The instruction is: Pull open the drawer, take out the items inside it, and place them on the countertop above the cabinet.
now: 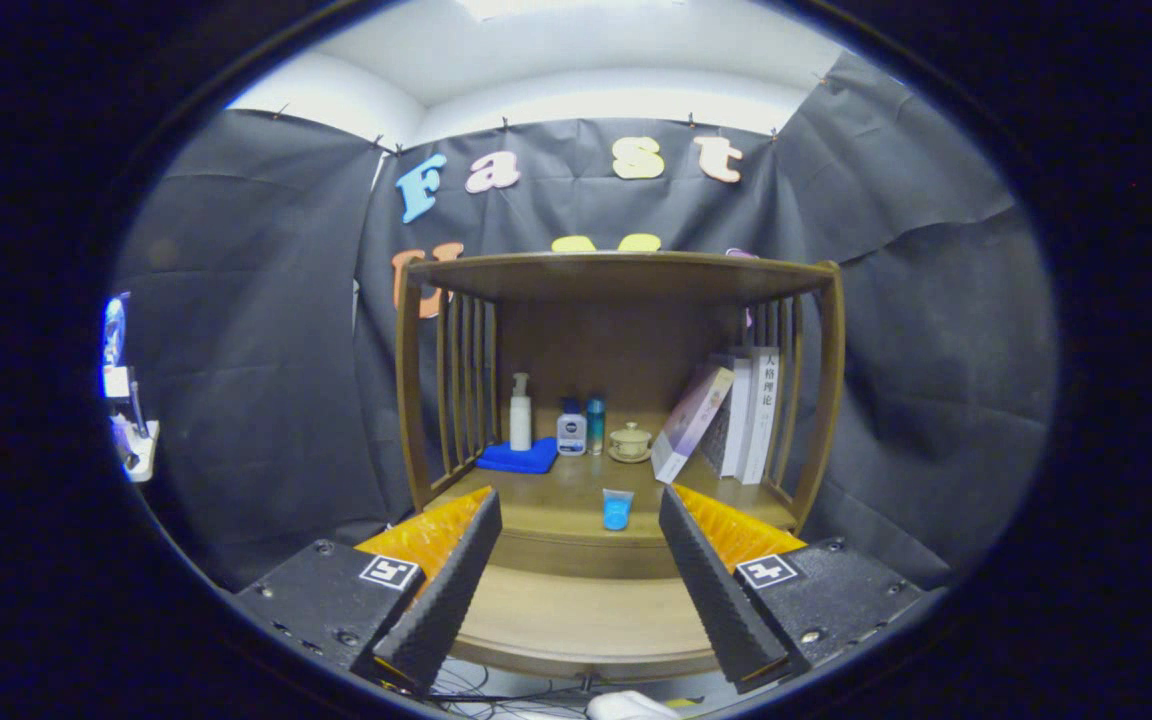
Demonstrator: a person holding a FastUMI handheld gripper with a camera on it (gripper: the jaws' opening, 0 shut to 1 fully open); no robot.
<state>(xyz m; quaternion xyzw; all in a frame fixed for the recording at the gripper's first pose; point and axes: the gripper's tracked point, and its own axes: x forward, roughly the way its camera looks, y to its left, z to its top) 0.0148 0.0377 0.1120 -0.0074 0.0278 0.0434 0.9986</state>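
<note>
Gripper (581, 520) is spread wide with nothing between its fingers, just hanging in front of the wooden cabinet (826, 400). Straight ahead, in the gap between the fingertips, sits a small blue cup (617, 509) near the front edge of the worktop (556, 500). It's upright and well clear of both fingers, not touching either one.

Below that front edge, nearer the gripper, another flat wooden surface (576, 610) sticks out toward the camera. Can't really tell if that's the pulled-out drawer or just a lower ledge, and whatever may be inside isn't visible from here.

Further back on the worktop there's a row of stuff: a folded blue cloth (518, 458) on the left, a white pump bottle (520, 413) standing right behind it, then a short white bottle with a dark label (571, 430), a slim blue bottle (595, 423) right beside that, and a small lidded teacup on a saucer (630, 441). On the right, a few books (746, 410) stand against the slatted side, with one book (691, 422) leaning over toward them.

The cabinet has slatted sides and a top shelf (616, 272) over the worktop. Black cloth (256, 350) hangs all around as the booth wall, with a white ceiling above. Some cables (496, 685) lie on the floor under the near edge.
</note>
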